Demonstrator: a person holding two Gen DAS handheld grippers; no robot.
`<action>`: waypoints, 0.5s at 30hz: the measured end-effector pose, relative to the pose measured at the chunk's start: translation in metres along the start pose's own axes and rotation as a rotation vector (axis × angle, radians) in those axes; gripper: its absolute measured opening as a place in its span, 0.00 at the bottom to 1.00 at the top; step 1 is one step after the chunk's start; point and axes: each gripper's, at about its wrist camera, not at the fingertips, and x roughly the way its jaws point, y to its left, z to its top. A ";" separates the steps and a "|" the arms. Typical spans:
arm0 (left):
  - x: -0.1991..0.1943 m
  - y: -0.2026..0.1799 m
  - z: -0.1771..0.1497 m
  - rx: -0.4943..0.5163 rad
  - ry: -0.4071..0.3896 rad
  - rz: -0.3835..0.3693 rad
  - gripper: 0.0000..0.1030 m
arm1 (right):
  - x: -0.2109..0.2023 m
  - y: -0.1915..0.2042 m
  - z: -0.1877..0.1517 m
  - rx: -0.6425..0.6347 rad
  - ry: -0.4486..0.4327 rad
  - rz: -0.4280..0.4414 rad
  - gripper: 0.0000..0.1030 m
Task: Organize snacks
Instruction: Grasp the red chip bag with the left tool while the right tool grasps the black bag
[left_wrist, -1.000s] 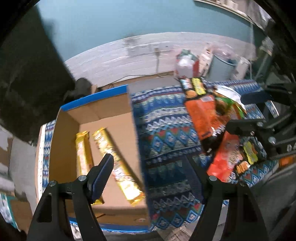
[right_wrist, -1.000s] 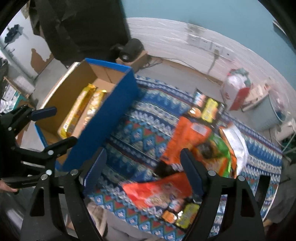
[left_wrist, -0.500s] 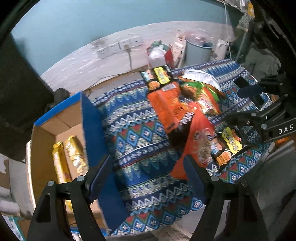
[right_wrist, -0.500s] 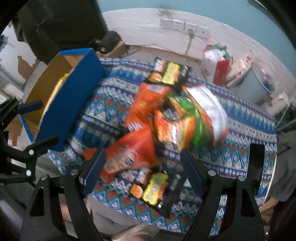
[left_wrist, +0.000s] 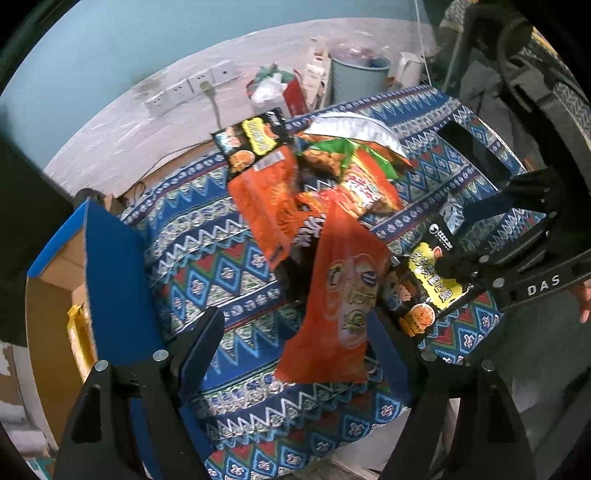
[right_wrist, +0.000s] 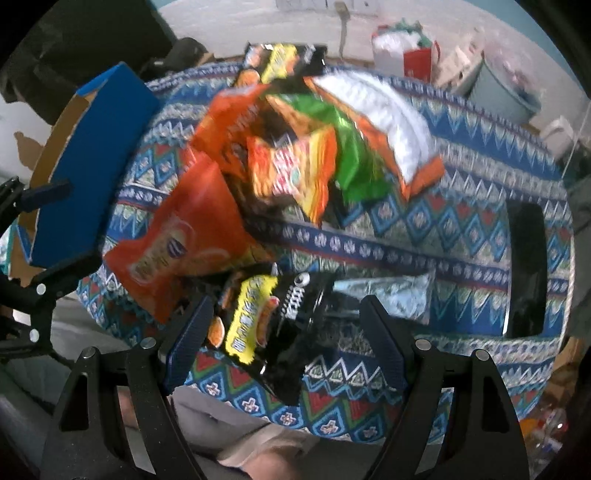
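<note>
1. The desk (left_wrist: 207, 251) is wearing a woven cloth of blue, red and green zigzags and diamonds, and it is serving as the landmark here; a pale wall with white sockets (left_wrist: 192, 83) is running behind it.
2. The cardboard box (left_wrist: 110, 280), blue outside and plain brown inside, is standing at the desk's left end, with yellow wrappers (left_wrist: 79, 332) showing inside it.
3. The snack pile (left_wrist: 332, 177) is lying at the desk's middle: glossy crinkled bags in orange, green and silver, overlapping one another.
4. The long orange bag (left_wrist: 340, 306) is resting flat at the desk's near edge, touching the pile.
5. The black-and-yellow packet (right_wrist: 266, 325) is lying just beside that bag, shiny, rectangular, near the desk's front edge.
6. A pale blue bin (left_wrist: 356, 79) and a red-and-white bag (left_wrist: 280, 88) are sitting beyond the desk's far side.
7. The left gripper (left_wrist: 295, 343) is hovering over the orange bag, jaws spread wide, gripping nothing.
8. The right gripper (right_wrist: 284, 332) is straddling the black-and-yellow packet, jaws wide apart around it, not closed on it.
</note>
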 end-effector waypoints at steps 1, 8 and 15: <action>0.002 -0.003 0.001 0.010 0.002 -0.004 0.78 | 0.004 -0.002 -0.001 0.009 0.010 0.008 0.79; 0.022 -0.017 0.001 0.061 0.036 -0.010 0.78 | 0.025 -0.003 -0.005 0.025 0.062 0.051 0.79; 0.042 -0.016 0.002 0.054 0.075 -0.023 0.78 | 0.048 0.009 -0.005 -0.010 0.099 0.064 0.74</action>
